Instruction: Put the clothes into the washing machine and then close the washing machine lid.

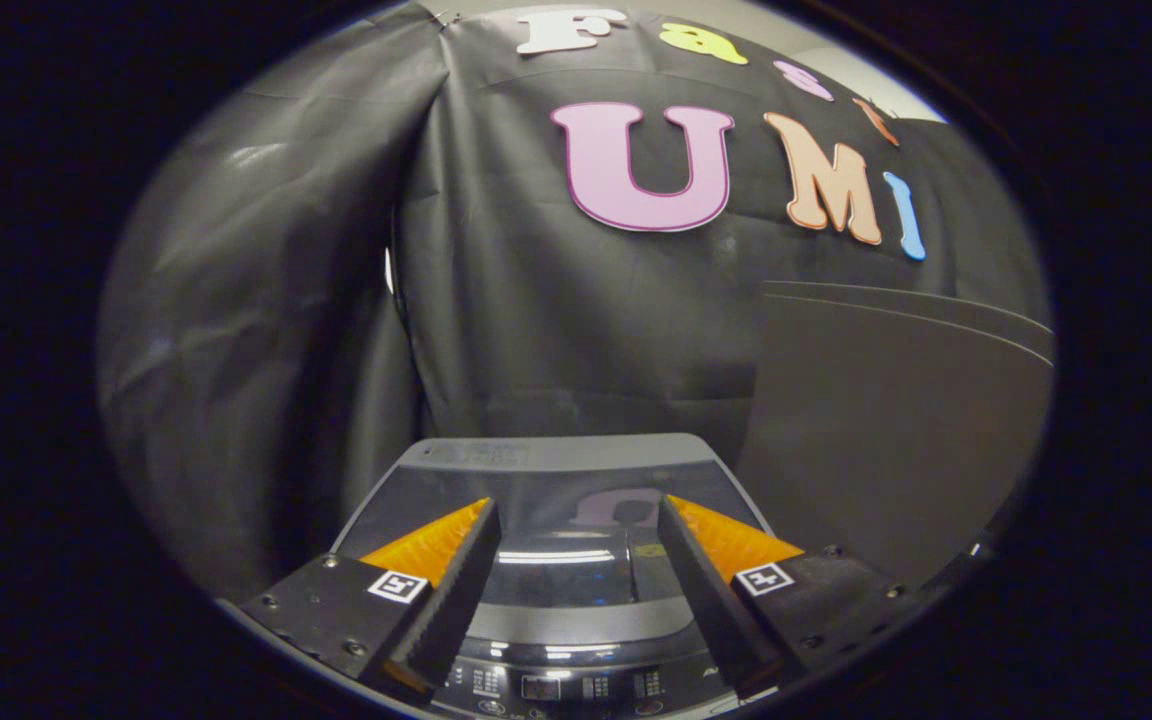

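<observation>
The claw (576, 520) is released: its two fingers stand apart with nothing between them, and it hangs above the washing machine (556, 560). Through the gap between the fingers, at 12 o'clock from the claw, lies the washing machine lid (561, 500). The lid appears flat and closed, its glossy panel reflecting the booth wall. At 6 o'clock, nearest the claw base, sits the control panel (556, 685) with its row of small markings. No clothes are visible, so their location cannot be determined; the drum interior is hidden under the lid.

Beyond the machine, at 12 o'clock, hangs the black cloth wall (556, 320). At 2 o'clock stands a flat dark board (896, 430), just beside the machine's far corner.

Hazards, as judged from this position:
- A descent with the fingers spread may strike the glossy lid and slip.
- A low approach may press the control panel unintentionally.
- A sideways swing toward 2 o'clock may contact the board.
</observation>
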Demonstrator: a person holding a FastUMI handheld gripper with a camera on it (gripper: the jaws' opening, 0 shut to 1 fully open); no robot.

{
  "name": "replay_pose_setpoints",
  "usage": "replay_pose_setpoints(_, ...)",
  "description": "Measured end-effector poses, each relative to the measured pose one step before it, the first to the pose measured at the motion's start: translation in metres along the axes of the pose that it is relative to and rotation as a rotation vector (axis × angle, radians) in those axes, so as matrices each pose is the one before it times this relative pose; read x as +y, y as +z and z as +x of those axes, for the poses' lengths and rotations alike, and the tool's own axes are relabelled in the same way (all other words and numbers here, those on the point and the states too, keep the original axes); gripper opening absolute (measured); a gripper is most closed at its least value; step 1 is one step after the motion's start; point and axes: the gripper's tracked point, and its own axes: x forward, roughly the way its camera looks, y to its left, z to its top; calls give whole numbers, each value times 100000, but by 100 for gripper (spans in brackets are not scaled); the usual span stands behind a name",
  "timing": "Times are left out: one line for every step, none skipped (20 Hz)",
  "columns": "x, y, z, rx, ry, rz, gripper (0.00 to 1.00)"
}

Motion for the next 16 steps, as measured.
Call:
replay_pose_setpoints(106,-297,-609,30,270,849,96)
replay_pose_setpoints(107,-15,-700,301,484,1226,96)
replay_pose_setpoints(-21,43,-651,-594,21,1360,96)
replay_pose_setpoints(54,178,-801,-221,-92,594,96)
replay_pose_setpoints(-13,105,-729,542,-247,58,96)
replay_pose_setpoints(-41,61,-611,937,-56,82,96)
replay_pose_setpoints(-86,-14,-580,-14,-55,230,96)
replay_pose_setpoints(-183,98,-880,405,22,125,96)
replay_pose_setpoints(-142,-105,-784,-26,233,134,96)
replay_pose_setpoints(-291,97,-714,280,-17,401,96)
replay_pose_setpoints(-295,83,-619,67,-183,530,96)
replay_pose_setpoints(-351,158,-607,276,74,1327,96)
replay_pose_setpoints(-346,86,-625,60,188,1349,96)
replay_pose_setpoints(-385,319,-568,-88,-265,893,96)
replay_pose_setpoints(-315,395,-517,-132,213,553,95)
replay_pose_setpoints(-363,386,-612,220,199,411,95)
